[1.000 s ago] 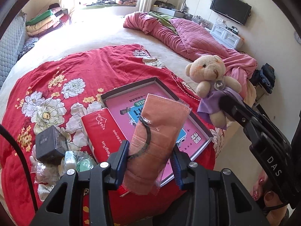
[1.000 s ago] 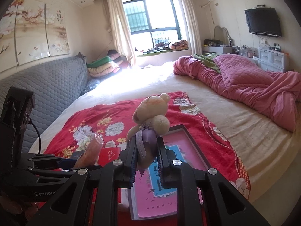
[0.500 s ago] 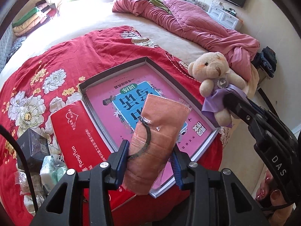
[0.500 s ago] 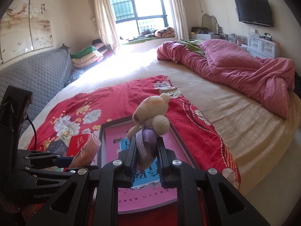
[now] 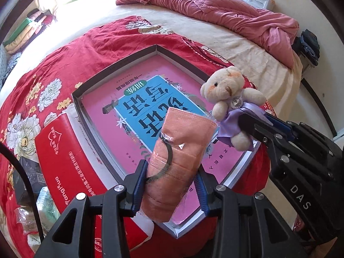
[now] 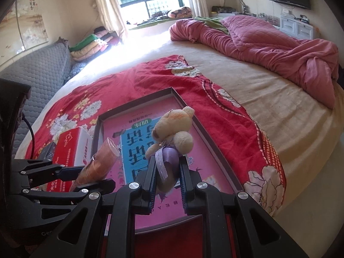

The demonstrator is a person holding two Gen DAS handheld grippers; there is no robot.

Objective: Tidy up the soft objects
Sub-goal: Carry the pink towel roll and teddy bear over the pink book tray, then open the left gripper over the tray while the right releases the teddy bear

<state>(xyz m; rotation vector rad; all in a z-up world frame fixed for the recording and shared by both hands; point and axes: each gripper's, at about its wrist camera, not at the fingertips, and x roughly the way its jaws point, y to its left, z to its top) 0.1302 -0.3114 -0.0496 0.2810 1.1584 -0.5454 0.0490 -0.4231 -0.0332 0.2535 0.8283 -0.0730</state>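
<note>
Both tools have moved in over the one open box — left tool clamps one wrapped orange cloth, right tool clamps one teddy bear.

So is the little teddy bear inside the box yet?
Not yet. The teddy bear is up in the air, pinched by the right tool above the box.

The left gripper points forward and slightly down, its blue-padded fingers closed on a soft orange pack held upright. The right gripper sits just beside it on the right — fingers pinched tight around a small teddy bear at the waist, its head upward.
</note>
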